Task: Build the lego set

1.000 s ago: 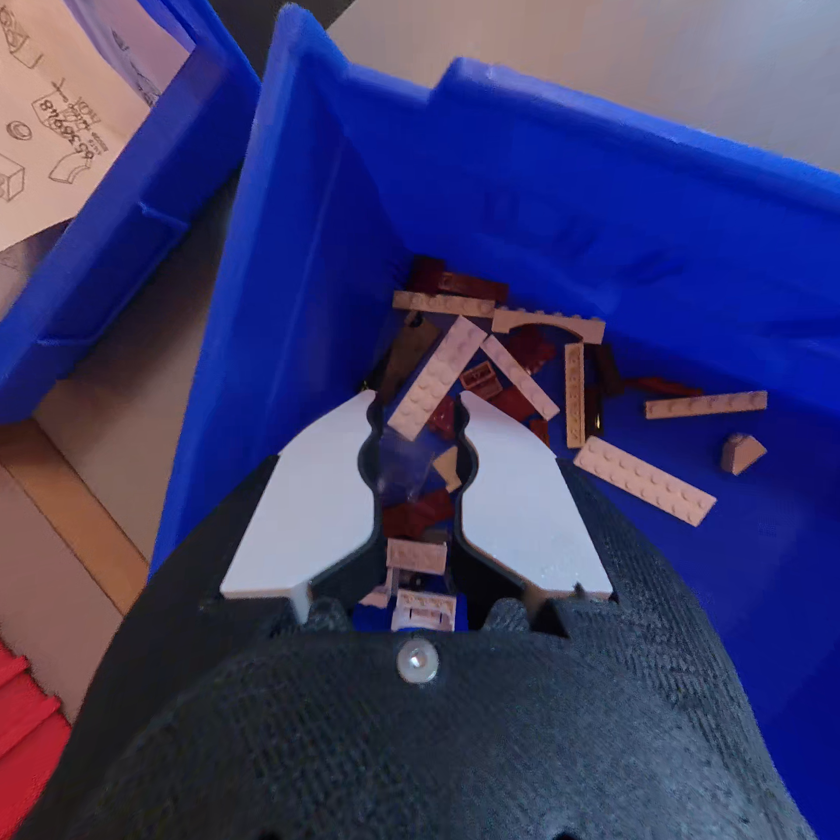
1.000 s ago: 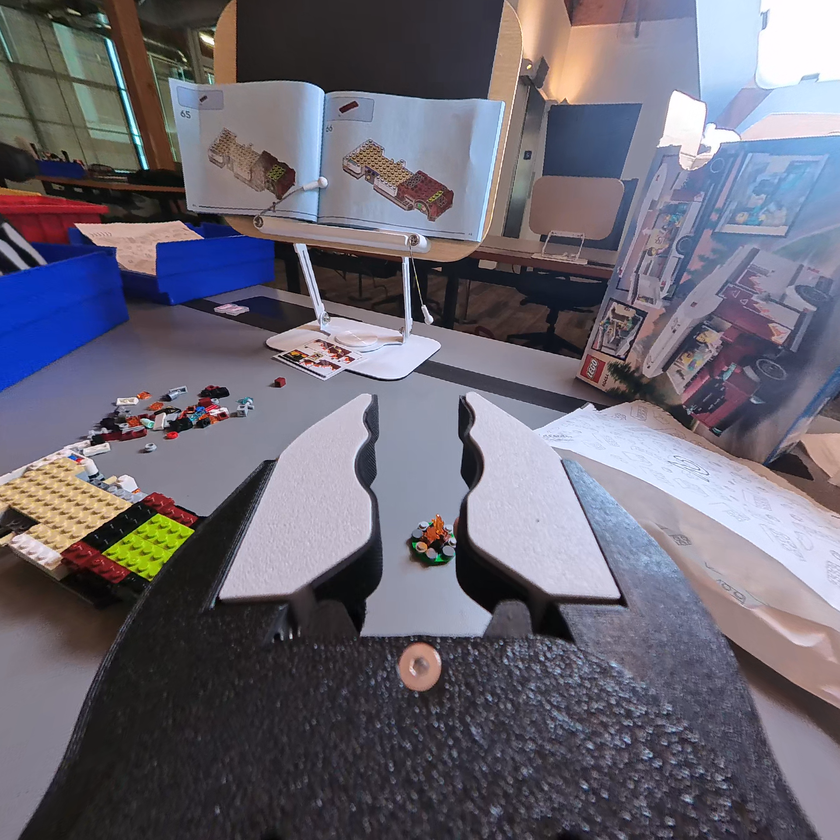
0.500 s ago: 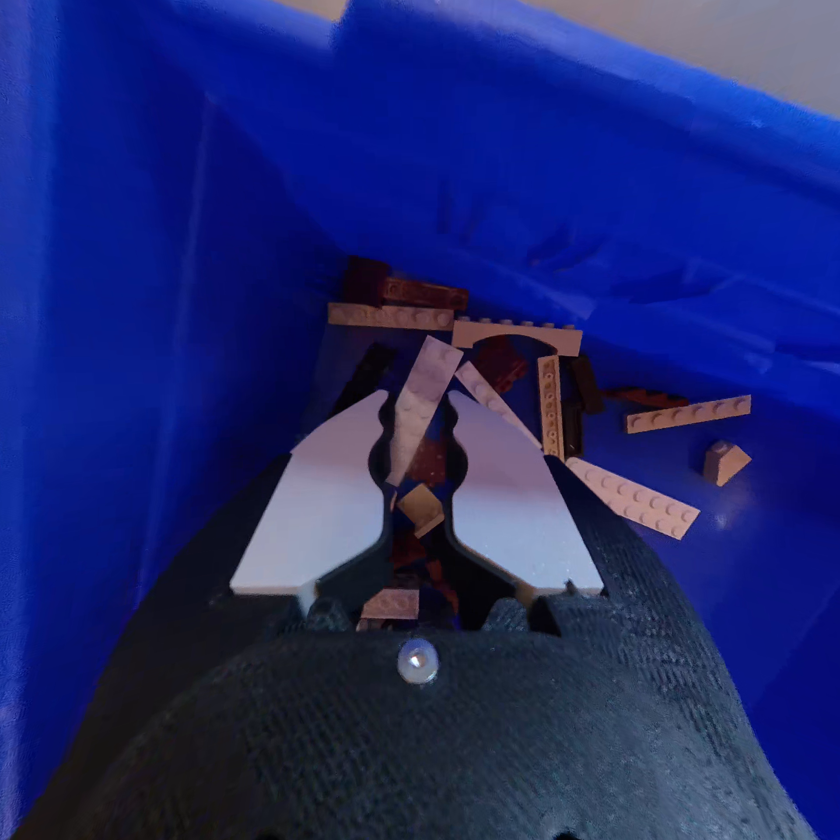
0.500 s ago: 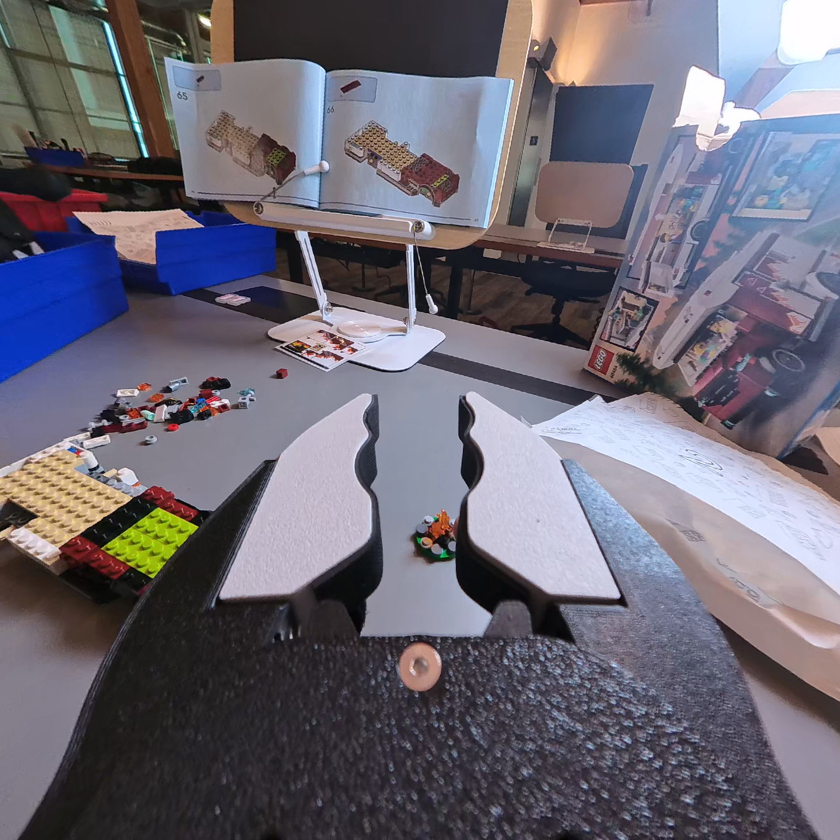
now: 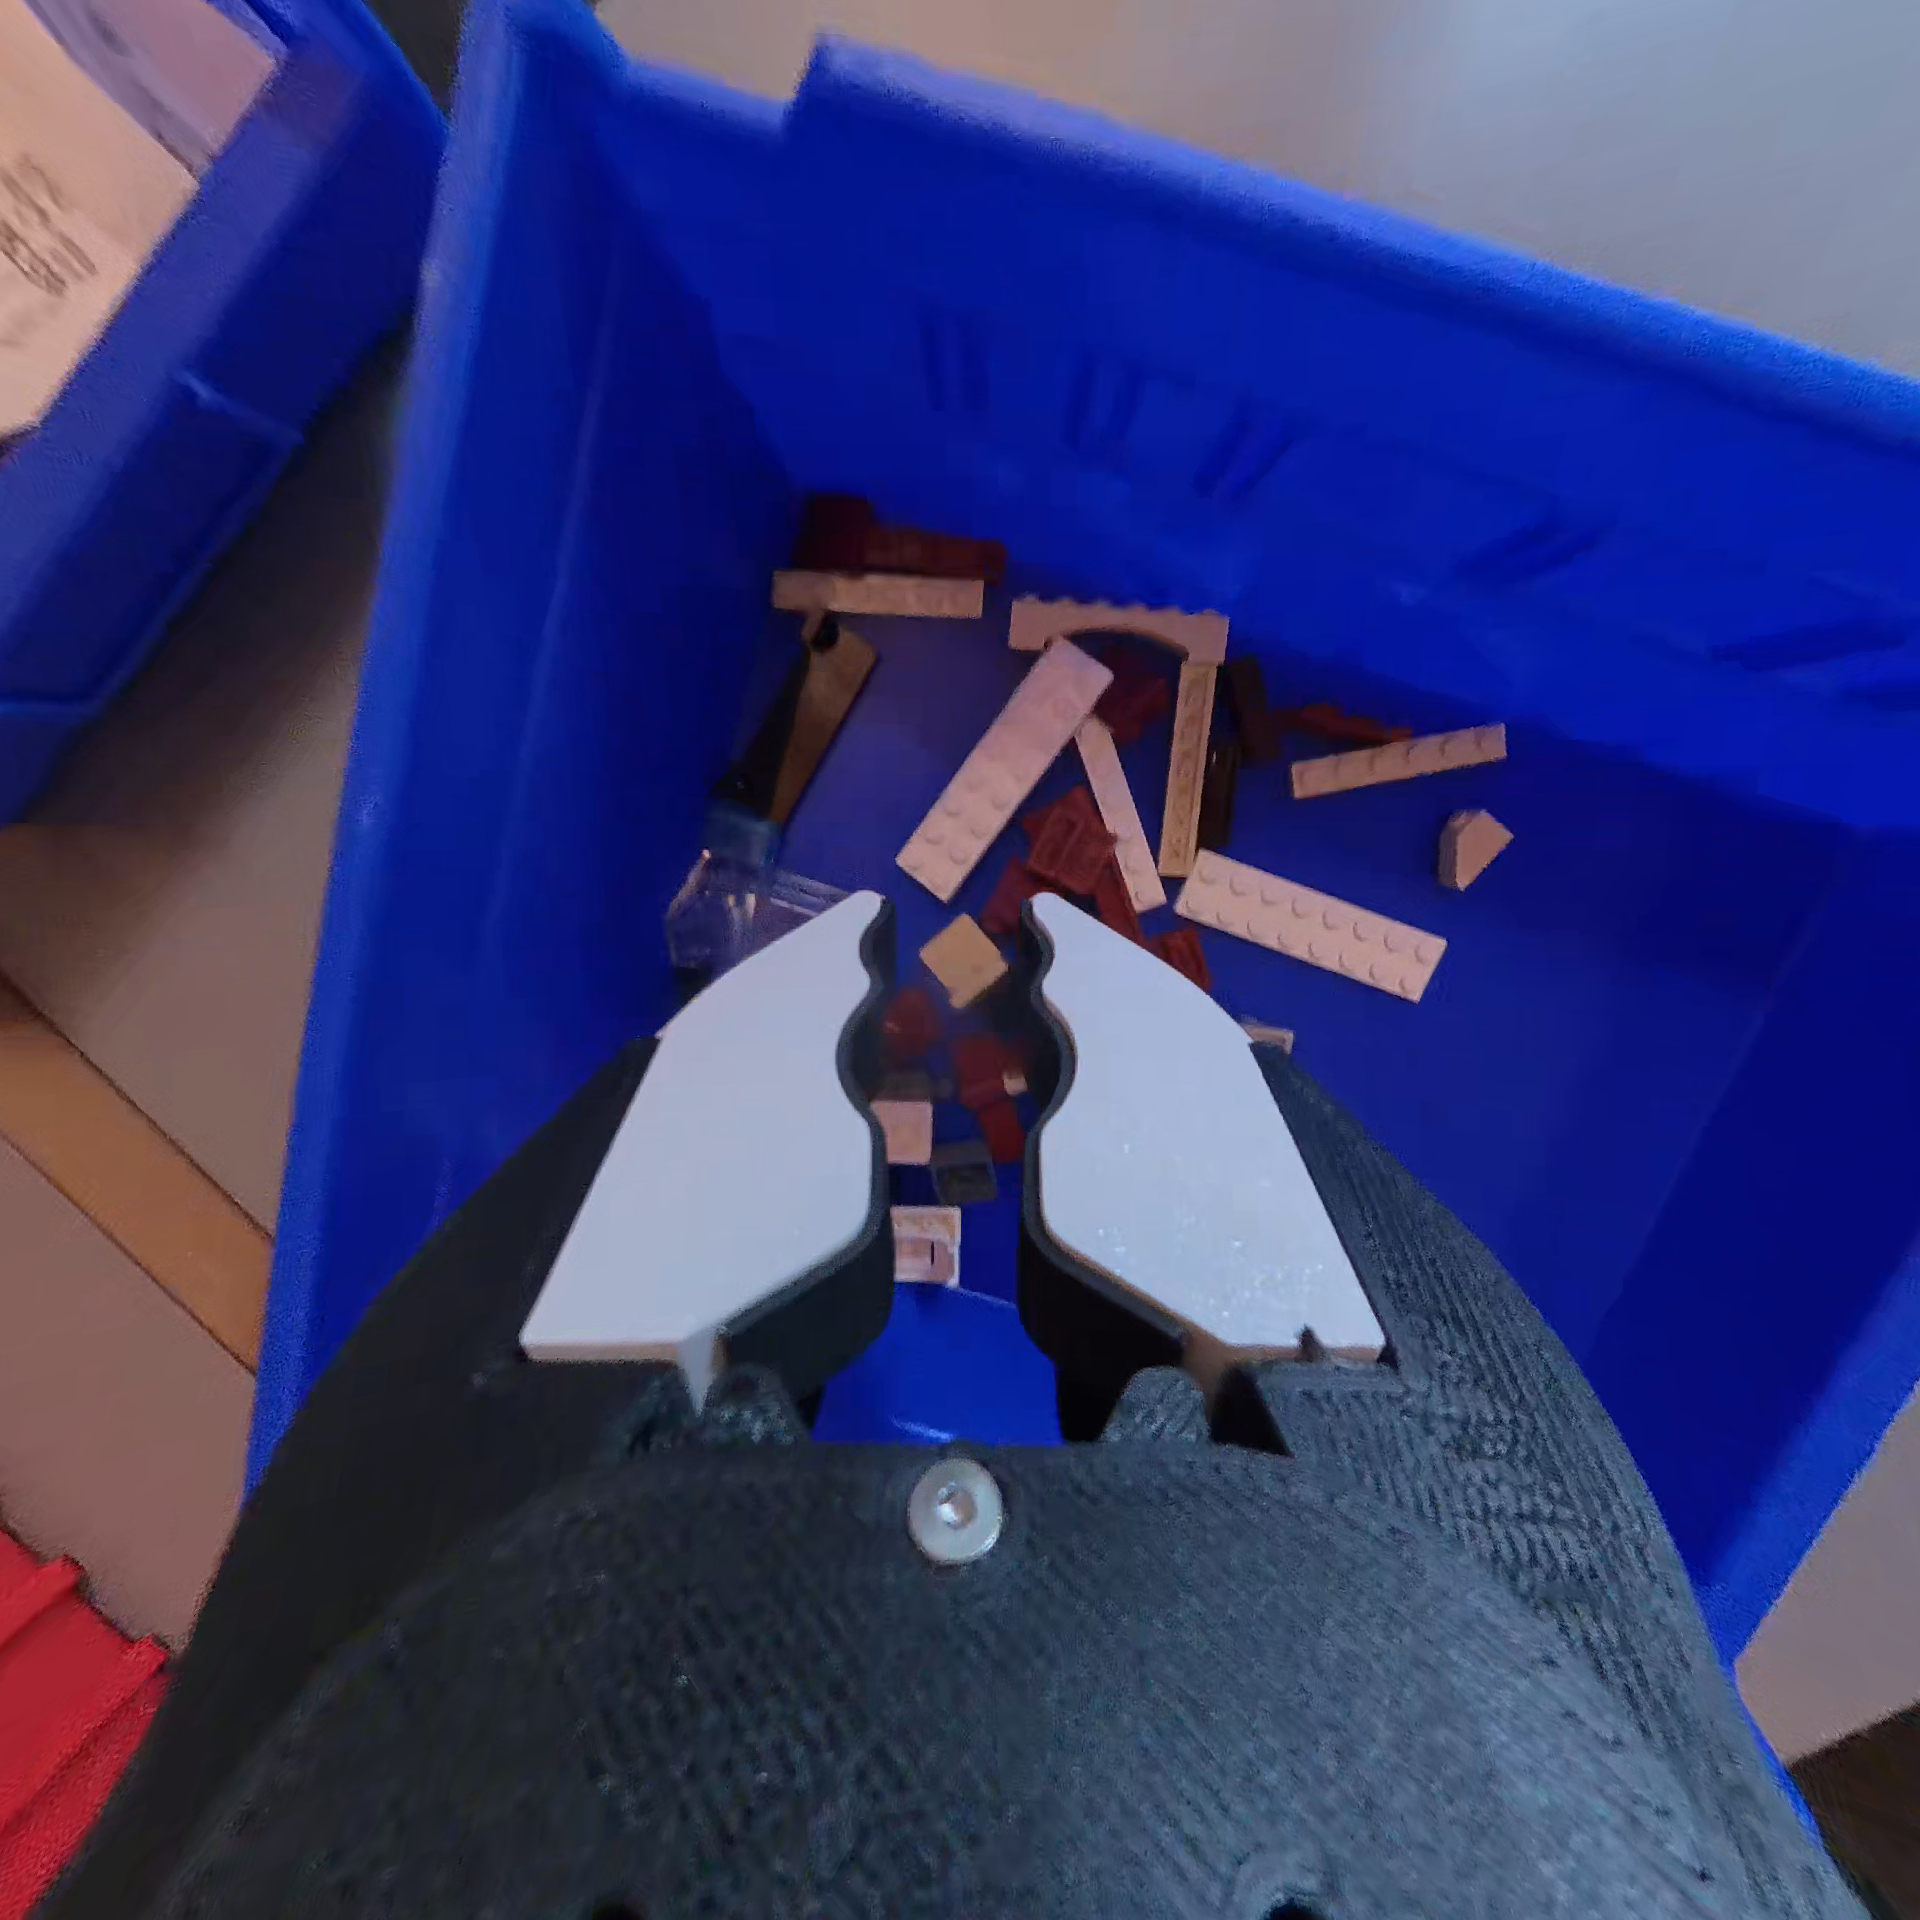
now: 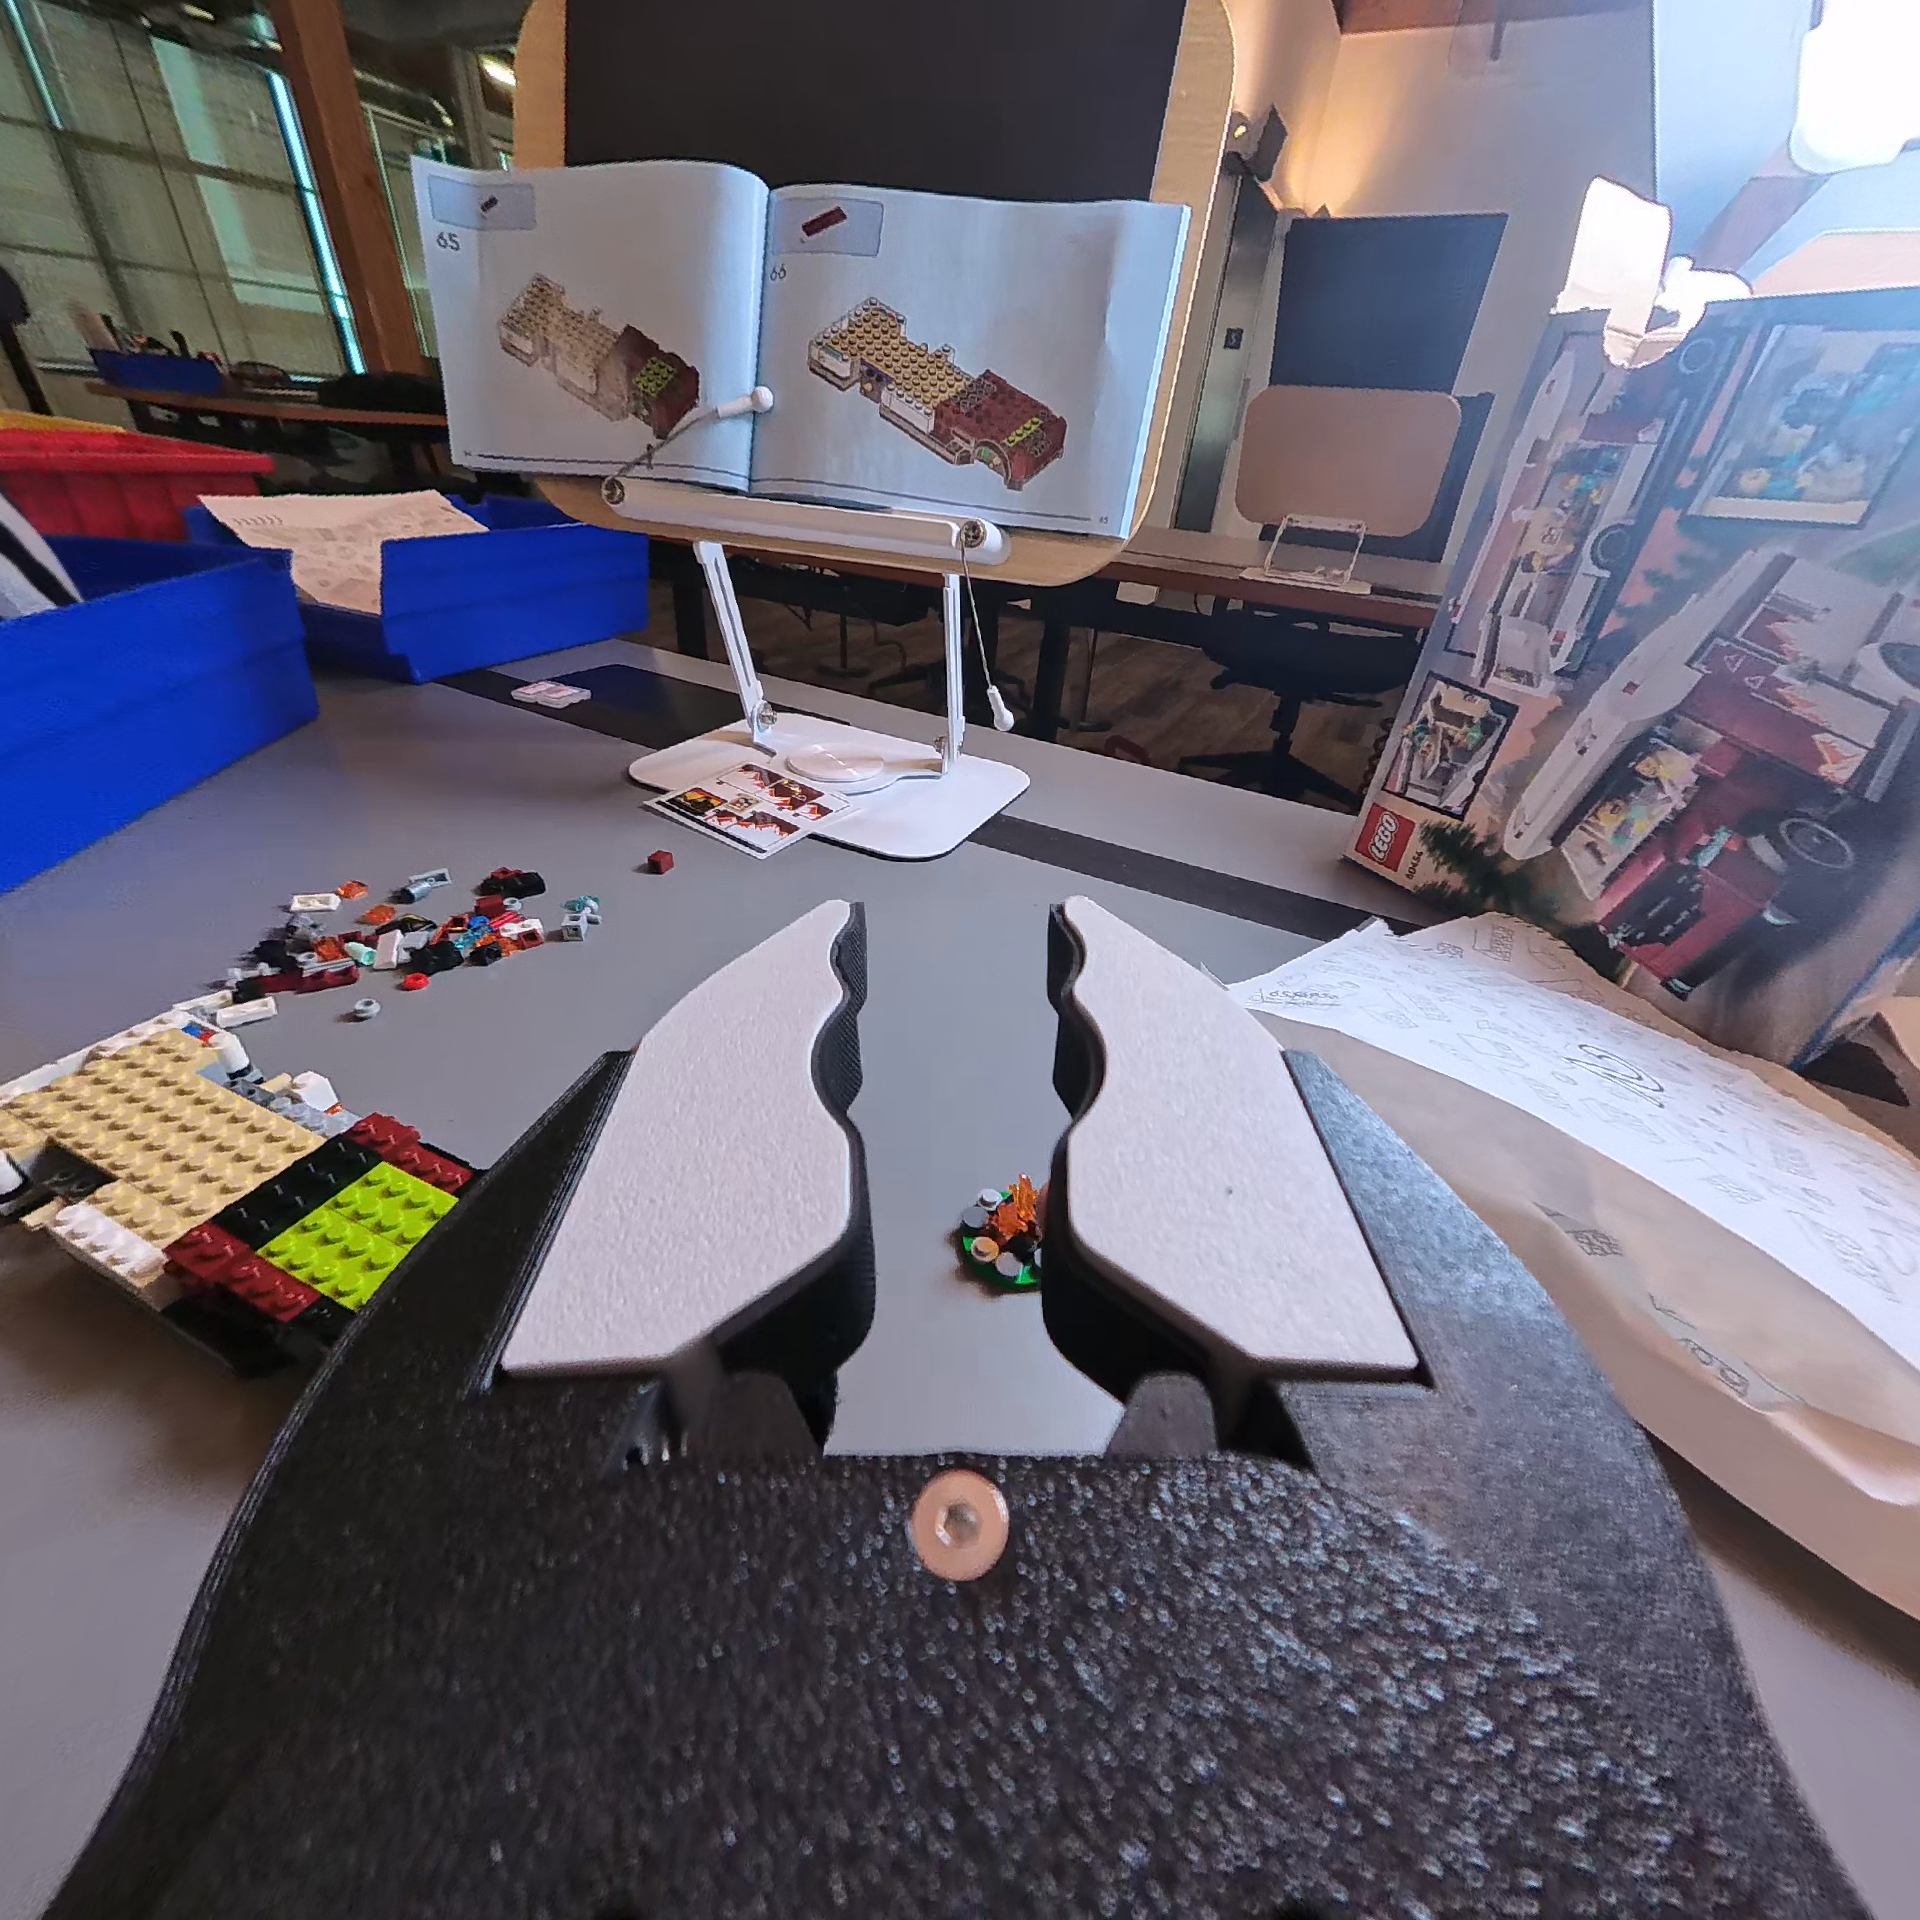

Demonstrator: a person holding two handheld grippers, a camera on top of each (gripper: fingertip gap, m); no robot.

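My left gripper [image 5: 958, 920] hangs open over a blue bin [image 5: 1143, 343] of loose bricks and holds nothing. A small tan square tile [image 5: 963, 958] lies on the bin floor in the gap between its fingertips. A long pale plate [image 5: 1003, 769] lies just beyond the tips, beside dark red pieces [image 5: 1070, 842]. A clear piece [image 5: 727, 904] sits left of the left finger. My right gripper [image 6: 956, 925] is open and empty, low over the grey table [image 6: 520, 790]. A small green round piece with an orange flame [image 6: 1003, 1236] stands on the table between its fingers, untouched.
A part-built brick model [image 6: 208, 1174] and a scatter of small pieces [image 6: 416, 935] lie to the left. An open instruction book on a white stand [image 6: 790, 332] is ahead, with a set box [image 6: 1714, 675] and printed paper [image 6: 1610, 1122] to the right. Blue bins [image 6: 135, 686] stand far left. My hands' fingertips stand some 60 centimetres from each other. The long pale plate [image 5: 1003, 769] is about 6 centimetres from my left fingertips.
My left gripper dipped into the bin, narrowed around the end of the long pale plate, then pulled back up with its jaws slightly wider and the plate left in the bin. My right gripper barely moved.
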